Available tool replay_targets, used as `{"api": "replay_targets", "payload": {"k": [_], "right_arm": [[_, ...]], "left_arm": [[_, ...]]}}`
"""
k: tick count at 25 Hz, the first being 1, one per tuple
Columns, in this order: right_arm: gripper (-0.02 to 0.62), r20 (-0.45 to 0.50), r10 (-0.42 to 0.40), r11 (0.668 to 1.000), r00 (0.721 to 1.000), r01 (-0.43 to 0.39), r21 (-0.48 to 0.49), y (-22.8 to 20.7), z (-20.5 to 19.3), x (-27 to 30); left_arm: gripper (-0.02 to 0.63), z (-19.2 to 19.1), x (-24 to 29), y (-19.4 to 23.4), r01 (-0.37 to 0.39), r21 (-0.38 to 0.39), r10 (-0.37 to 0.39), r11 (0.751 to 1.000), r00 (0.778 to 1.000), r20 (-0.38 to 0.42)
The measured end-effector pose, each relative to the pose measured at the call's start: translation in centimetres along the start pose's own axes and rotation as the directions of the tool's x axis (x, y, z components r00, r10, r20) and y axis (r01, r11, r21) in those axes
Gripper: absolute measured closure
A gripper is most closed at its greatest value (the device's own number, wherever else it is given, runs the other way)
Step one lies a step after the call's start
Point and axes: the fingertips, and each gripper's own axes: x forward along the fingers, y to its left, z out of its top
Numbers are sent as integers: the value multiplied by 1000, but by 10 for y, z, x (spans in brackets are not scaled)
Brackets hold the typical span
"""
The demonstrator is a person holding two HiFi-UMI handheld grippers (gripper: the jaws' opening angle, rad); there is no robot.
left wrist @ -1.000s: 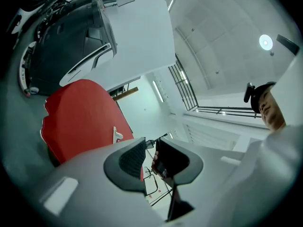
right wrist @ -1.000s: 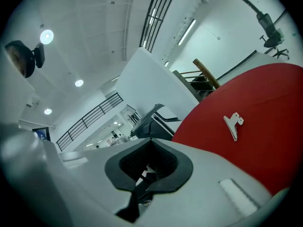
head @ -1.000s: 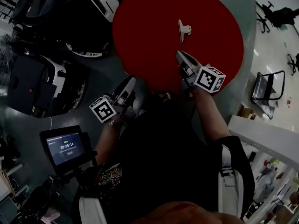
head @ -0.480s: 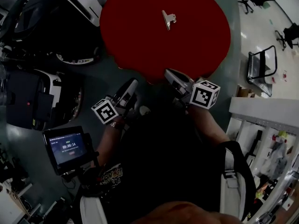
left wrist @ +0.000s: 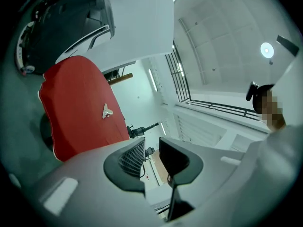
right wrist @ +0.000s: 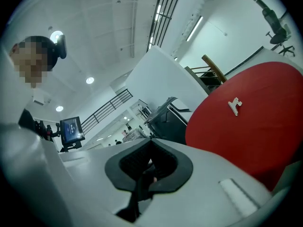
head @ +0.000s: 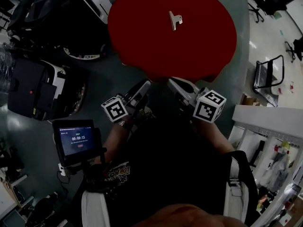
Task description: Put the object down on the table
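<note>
A: Checking the drop. Status?

B: Done, by the look of it. The clip (head: 175, 20) lies on the red table (head: 142, 46), well ahead of both sets of fingertips, touching neither.

A: What moved?

B: A second ago the right gripper (right wrist: 150, 150) reached over the near table edge, its tips fairly near the clip. Now it's pulled back off the edge (the left one has sat short of the table throughout). The clip hasn't shifted on the cloth.

A: Jaw state?

B: Right gripper: pads pressed together, nothing between them. Left gripper (left wrist: 150, 150): pads parted, with only background in the gap. Both empty.

A: So release is complete?

B: My read: yes. The object is resting on the table with nothing touching it, and the pull-back suggests the step is finished. No further move seems needed.

A: How's the clip sitting?

B: Flat, alone near the middle of the tabletop. It's small, pale metal, roughly T-shaped, with a wide bar at one end and a narrower handle part at the other. From the right gripper's fingers it lies ahead and to the right; from the left gripper's fingers, ahead and to the left. It's too small to see any finer detail.
</note>
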Motion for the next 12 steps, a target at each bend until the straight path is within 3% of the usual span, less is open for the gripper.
{"api": "replay_targets", "payload": {"k": [5,10,12], "right_arm": [[592,24,20,998,1000,-21,62,-7,-7,-52],[592,55,44,996,997,-48,71,-40,-23,-166],[592,44,53,994,998,-57,89,-47,-34,-179]], "left_arm": [[511,-45,16,-25,-18,2,18,1000,1000,-17],[511,-149,63,-71,-10,72,14,997,999,-46],[511,-168,68,-77,-14,79,19,997,998,-65]]}}
